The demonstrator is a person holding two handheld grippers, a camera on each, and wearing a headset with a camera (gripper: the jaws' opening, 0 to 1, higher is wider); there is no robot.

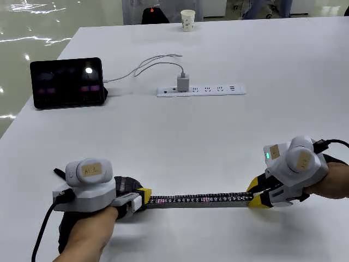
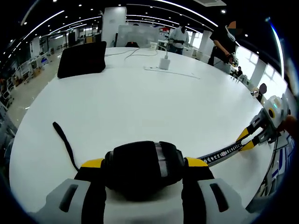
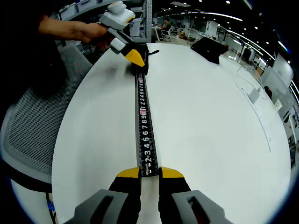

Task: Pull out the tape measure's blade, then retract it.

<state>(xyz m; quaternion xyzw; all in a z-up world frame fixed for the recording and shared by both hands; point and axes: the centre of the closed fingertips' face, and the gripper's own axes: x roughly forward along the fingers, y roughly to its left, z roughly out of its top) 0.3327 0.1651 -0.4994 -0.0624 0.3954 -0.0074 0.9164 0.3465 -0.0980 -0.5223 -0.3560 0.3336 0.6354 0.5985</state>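
The left tongs [image 2: 145, 164] are clamping the black tape measure [image 2: 140, 179] against the white bench [image 1: 191, 136]. The right tongs [image 3: 149, 173] are pinching the blade [image 1: 199, 199], apparently at its tip, and it is lying stretched out between them.

The left claw [image 1: 140, 197] had a rounded white-grey shell with a tan label [image 1: 91, 170] on top, and the left cable [image 1: 42, 229], black, ran from its back end. Its fingers [image 2: 96, 196] were black with yellow tips, set in pale grey bases with slotted cut-outs. The right claw [image 1: 255, 194] had the same white shell, with two tan stickers [image 1: 303, 160], a small green light [image 1: 268, 156] on its side and the black right cable [image 1: 332, 143] at its rear. Its fingers were also yellow-tipped. In the right gripper view, dark clothing [image 3: 28, 51] showed beside the person's forearm.
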